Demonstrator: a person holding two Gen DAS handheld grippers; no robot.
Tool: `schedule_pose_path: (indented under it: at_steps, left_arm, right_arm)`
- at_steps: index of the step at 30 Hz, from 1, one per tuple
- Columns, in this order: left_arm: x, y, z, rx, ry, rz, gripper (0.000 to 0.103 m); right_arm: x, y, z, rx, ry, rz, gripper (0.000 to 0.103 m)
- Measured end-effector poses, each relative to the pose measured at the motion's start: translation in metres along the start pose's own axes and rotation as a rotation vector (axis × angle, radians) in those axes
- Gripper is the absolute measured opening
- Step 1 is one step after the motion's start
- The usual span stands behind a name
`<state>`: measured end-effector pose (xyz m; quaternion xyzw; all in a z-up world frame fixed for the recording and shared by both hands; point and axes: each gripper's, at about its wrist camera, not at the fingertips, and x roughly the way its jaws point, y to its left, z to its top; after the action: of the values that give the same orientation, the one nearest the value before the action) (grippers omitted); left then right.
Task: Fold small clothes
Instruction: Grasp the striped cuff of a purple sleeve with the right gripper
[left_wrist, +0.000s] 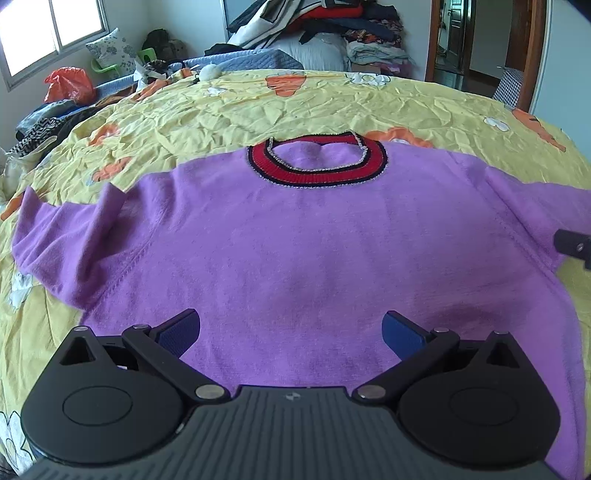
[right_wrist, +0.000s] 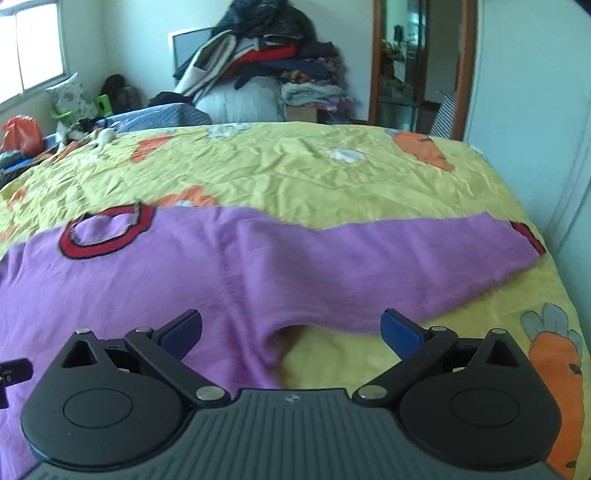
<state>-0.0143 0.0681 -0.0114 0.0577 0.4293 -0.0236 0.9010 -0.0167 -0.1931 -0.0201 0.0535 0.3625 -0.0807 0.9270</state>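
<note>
One purple sweater (left_wrist: 295, 240) with a red collar (left_wrist: 317, 162) lies flat, front up, on the yellow bedsheet (left_wrist: 332, 107), sleeves spread out to both sides. Left gripper (left_wrist: 291, 330) hangs over the sweater's lower body, fingers spread wide, holding nothing. Right gripper (right_wrist: 291, 330) sits over the armpit by the right sleeve (right_wrist: 406, 266), also spread and empty.
</note>
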Motion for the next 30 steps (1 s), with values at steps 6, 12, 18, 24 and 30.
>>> schedule_pose_path:
  at_steps: [6,12,18,24,30]
  left_arm:
    - [0.002,-0.006,0.003,0.009,0.002,0.003,0.103]
    - [0.004,-0.015,0.004,0.022,0.004,-0.005,0.103]
    - [0.004,-0.020,0.004,0.034,0.003,-0.003,0.103]
    - [0.008,-0.020,0.005,0.032,0.008,0.007,0.103]
    - [0.013,-0.023,0.005,0.041,0.011,0.017,0.103]
  right_arm:
    - [0.001,-0.038,0.002,0.019,0.008,-0.100,0.103]
    - [0.002,-0.066,-0.004,0.012,0.002,-0.164,0.103]
    - [0.010,-0.073,-0.012,-0.075,0.006,-0.308,0.103]
    - [0.019,-0.083,-0.014,-0.080,0.020,-0.303,0.103]
    - [0.029,-0.102,-0.008,-0.034,0.024,-0.233,0.103]
